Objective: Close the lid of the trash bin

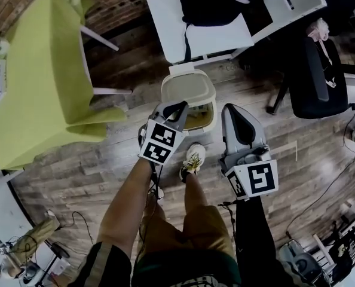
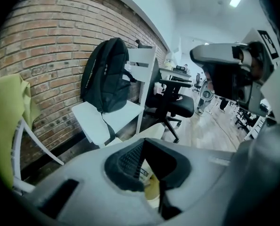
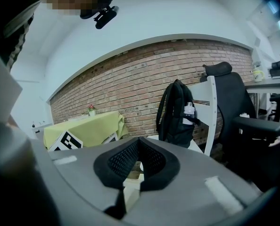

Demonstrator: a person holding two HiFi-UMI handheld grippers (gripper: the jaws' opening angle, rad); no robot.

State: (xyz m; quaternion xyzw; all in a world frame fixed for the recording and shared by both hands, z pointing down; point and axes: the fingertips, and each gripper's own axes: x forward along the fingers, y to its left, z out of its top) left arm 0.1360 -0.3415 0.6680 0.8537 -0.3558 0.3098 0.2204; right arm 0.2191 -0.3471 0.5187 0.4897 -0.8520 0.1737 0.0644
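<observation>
The trash bin (image 1: 211, 116) stands on the wooden floor (image 1: 106, 154), just in front of the white chair (image 1: 216, 37) with the black backpack (image 2: 104, 74) on it. Its cream lid (image 1: 188, 87) is up, and the yellowish inside shows below it. The left gripper (image 1: 178, 106) hangs over the near left corner of the opening, jaws together at the tips and nothing between them; no view settles whether it touches the rim. The right gripper (image 1: 232, 107) sits just beside the bin on the right, also pinched shut and empty. The hazards, as I read them: a closed tip is a narrow thing to push a smooth lid with, so it may skid off the edge and leave the lid hanging half down. The hinge looks to be on the chair side, so the lid should swing toward the person, straight at that left gripper over the opening, which could get caught underneath. The bin looks light, and a sideways shove could slide or tip it toward the person's shoe (image 1: 193, 158). Let go early and it slams.
</observation>
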